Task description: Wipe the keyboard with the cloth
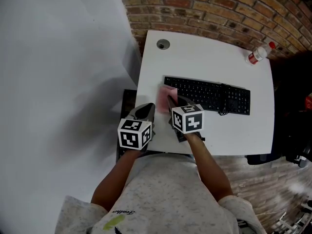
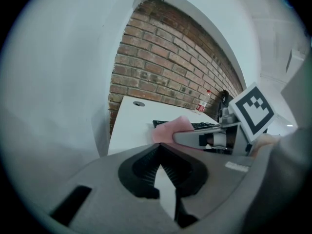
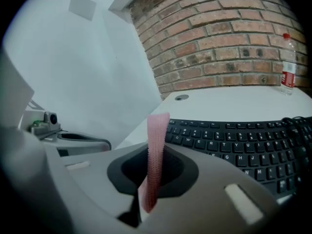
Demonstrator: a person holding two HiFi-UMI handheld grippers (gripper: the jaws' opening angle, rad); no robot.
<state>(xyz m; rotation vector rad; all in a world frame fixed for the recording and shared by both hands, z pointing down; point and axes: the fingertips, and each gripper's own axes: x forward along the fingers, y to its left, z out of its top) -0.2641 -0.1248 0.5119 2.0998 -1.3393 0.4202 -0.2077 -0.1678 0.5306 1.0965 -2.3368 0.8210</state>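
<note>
A black keyboard (image 1: 209, 94) (image 3: 243, 140) lies across the middle of the white table (image 1: 209, 60). My right gripper (image 1: 170, 102) (image 3: 155, 152) is shut on a pink cloth (image 1: 168, 92) (image 3: 158, 128), which stands up edge-on between its jaws. The cloth hangs at the keyboard's left end, over the nearest keys. My left gripper (image 1: 146, 112) (image 2: 158, 147) is just left of the right one, above the table's front left corner; its jaws meet at the tips with nothing in them. In the left gripper view the cloth (image 2: 170, 128) shows in front of the right gripper (image 2: 204, 138).
A plastic bottle (image 1: 258, 53) (image 3: 288, 65) with a red label stands at the table's far right corner. A round cable hole (image 1: 163, 44) (image 3: 181, 97) sits at the far left. A brick wall (image 1: 219, 4) runs behind the table. A dark chair (image 1: 292, 106) stands at the right.
</note>
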